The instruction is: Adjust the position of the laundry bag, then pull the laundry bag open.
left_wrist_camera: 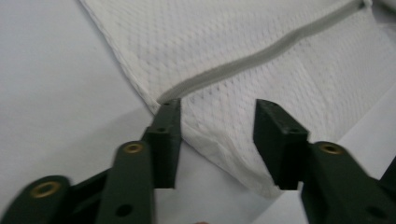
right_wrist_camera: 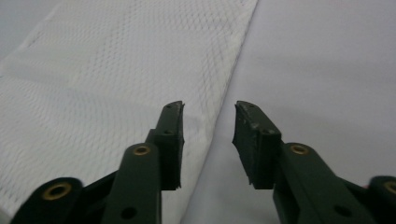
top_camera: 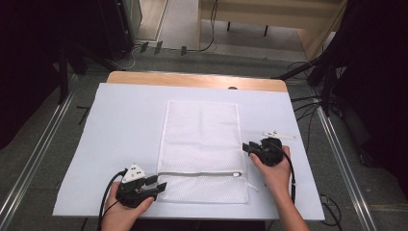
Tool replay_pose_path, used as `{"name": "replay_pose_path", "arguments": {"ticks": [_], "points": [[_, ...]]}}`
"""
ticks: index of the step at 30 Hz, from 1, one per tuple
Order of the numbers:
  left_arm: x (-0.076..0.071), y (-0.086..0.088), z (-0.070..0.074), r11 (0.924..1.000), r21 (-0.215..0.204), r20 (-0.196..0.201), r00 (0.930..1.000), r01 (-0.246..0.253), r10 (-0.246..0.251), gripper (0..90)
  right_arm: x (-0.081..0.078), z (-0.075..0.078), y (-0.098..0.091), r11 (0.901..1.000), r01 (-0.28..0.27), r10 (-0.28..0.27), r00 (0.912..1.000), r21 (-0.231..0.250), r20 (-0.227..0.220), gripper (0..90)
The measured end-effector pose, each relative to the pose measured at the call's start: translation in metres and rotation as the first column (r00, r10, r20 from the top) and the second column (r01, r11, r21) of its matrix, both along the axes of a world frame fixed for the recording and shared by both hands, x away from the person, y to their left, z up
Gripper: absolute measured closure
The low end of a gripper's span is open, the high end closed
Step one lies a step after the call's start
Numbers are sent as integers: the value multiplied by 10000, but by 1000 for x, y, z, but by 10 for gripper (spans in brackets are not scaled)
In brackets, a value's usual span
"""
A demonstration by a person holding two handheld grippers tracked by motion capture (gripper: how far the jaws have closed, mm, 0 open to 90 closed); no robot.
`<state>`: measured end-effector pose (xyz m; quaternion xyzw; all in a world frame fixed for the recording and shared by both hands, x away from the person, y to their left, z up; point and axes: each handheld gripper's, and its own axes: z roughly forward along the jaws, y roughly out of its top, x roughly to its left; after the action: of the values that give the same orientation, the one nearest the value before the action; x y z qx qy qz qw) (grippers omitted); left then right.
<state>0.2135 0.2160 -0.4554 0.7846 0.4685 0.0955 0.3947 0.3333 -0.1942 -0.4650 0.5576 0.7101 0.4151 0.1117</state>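
White mesh fabric bag lying flat on a pale grey table surface, its hemmed right edge running between the right gripper, black jaws apart, not pressing the fabric, left jaw over mesh, right jaw over table

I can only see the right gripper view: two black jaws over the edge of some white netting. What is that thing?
Observer: A flat white mesh bag on the table, with a grey zipper across its near end.
Operator: Where's the other gripper?
Observer: The left gripper is at the bag's near left corner, jaws open around the zipper's start.
Operator: Anything else on the table?
Observer: A small white strip lies just beyond the right gripper.
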Motion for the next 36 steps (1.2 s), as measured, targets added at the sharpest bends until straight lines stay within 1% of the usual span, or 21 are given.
{"name": "replay_pose_path", "arguments": {"ticks": [1,2,3,4,5,7,8,10,12,14,17,20,21,22,23,25,28,32,34,35,36], "points": [[0,2,2,9997,-234,162,9999,-24,28,487,-5,0,-2,10000,-33,33,9999,24,112,611],[0,4,3,9993,-362,267,9996,-30,40,465,-15,0,-7,10000,-33,31,9994,50,340,583],[0,5,6,9991,-393,481,9987,-134,153,452,-20,-1,-10,10000,-29,30,9985,-19,542,562],[-1,5,7,9993,-359,622,9979,-135,158,451,-29,-2,-14,10000,-2,5,9980,-57,636,555],[-2,5,9,9991,-384,826,9964,-179,211,464,-43,-2,-22,9999,-96,89,9983,113,571,552],[-3,4,11,9989,-441,1030,9945,-133,178,471,-54,-1,-28,9992,-154,134,9986,378,509,543],[-4,3,12,9987,-487,1145,9932,-154,209,471,-54,-1,-28,9992,-154,134,9986,378,509,543],[-5,-1,12,9988,-492,1302,9914,-45,108,484,-67,0,-34,9991,-202,178,9979,376,625,535],[-5,-4,13,9991,-423,1360,9907,31,27,493,-83,-1,-37,9989,-261,230,9967,399,776,531],[-4,-7,12,9990,-431,1395,9902,90,-29,500,-94,-2,-37,9987,-363,332,9957,344,863,528],[-5,-8,13,9991,-382,1422,9898,183,-127,512,-106,-5,-35,9982,-585,568,9929,131,1048,513],[-4,-10,13,9982,-557,1382,9903,239,-160,525,-112,-5,-35,9969,-765,740,9909,187,1120,499],[-4,-12,13,9979,-595,1373,9904,264,-180,526,-113,-4,-34,9959,-828,787,9912,351,1067,481],[-4,-13,14,9977,-627,1349,9907,259,-173,526,-113,-4,-34,9959,-828,787,9912,351,1067,481],[-3,-16,15,9965,-773,1325,9910,304,-199,527,-113,-4,-33,9955,-858,810,9907,400,1094,473],[-2,-21,17,9959,-846,1366,9904,318,-200,532,-114,-3,-29,9952,-922,878,9893,323,1169,462],[3,-32,19,9955,-875,1342,9906,376,-256,546,-113,-3,-25,9940,-1037,993,9886,335,1136,454],[11,-51,20,9950,-735,1304,9898,677,-577,560,-110,-6,-20,9922,-1193,1142,9862,361,1196,454],[14,-58,20,9936,-816,1220,9902,782,-679,565,-110,-5,-17,9916,-1246,1198,9860,357,1157,451],[16,-64,21,9936,-777,1237,9897,821,-721,570,-109,-4,-16,9912,-1276,1230,9860,355,1124,449],[19,-69,21,9931,-807,1204,9899,846,-745,576,-107,-3,-14,9898,-1405,1372,9844,232,1099,448]]}}
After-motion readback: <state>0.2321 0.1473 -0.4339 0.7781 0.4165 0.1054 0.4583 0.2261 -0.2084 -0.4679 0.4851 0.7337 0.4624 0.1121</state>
